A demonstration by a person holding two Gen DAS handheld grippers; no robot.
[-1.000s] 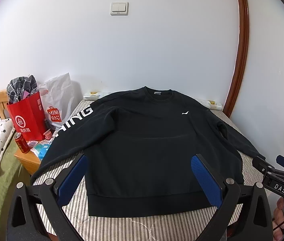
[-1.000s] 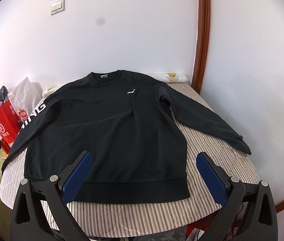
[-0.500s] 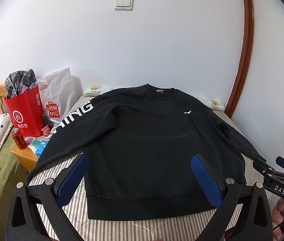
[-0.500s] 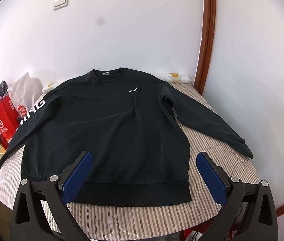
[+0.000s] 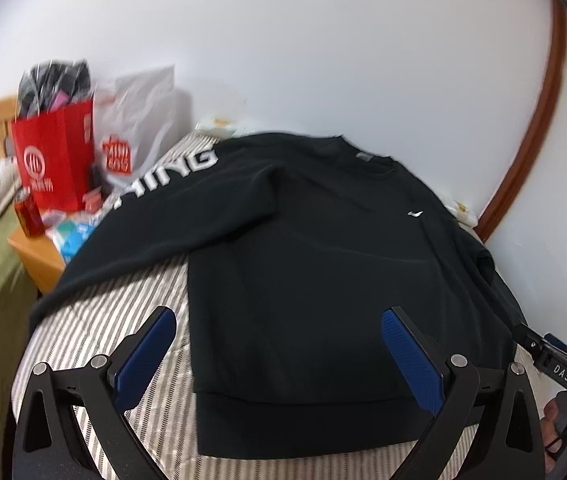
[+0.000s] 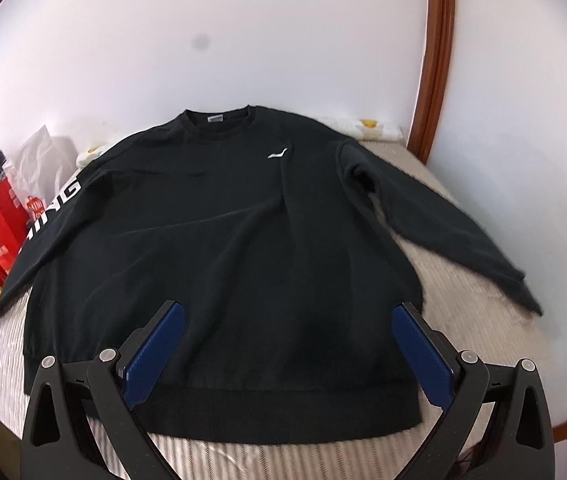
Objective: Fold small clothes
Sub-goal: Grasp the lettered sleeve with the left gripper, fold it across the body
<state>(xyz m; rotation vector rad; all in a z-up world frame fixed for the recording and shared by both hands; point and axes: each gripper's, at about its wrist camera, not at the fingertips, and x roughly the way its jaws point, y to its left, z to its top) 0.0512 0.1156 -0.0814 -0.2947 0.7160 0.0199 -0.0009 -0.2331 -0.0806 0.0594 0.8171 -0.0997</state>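
Observation:
A black sweatshirt [image 5: 323, 264] lies flat, front up, on a striped table, with both sleeves spread out; it also shows in the right wrist view [image 6: 235, 248]. White letters run down its left sleeve [image 5: 175, 172]. My left gripper [image 5: 279, 360] is open and empty above the hem on the left side. My right gripper [image 6: 287, 356] is open and empty above the hem near the middle. The right sleeve [image 6: 443, 224] stretches toward the table's right edge.
The striped table [image 5: 115, 328] is round-edged. To the left are a red paper bag [image 5: 55, 160], a white plastic bag [image 5: 135, 120], a red can [image 5: 29, 212] and a wooden nightstand [image 5: 35, 256]. White walls stand close behind, with a brown trim [image 6: 435, 60].
Both grippers have moved forward and lower toward the sweatshirt's hem. The left view has swung to the left. The sweatshirt has not moved.

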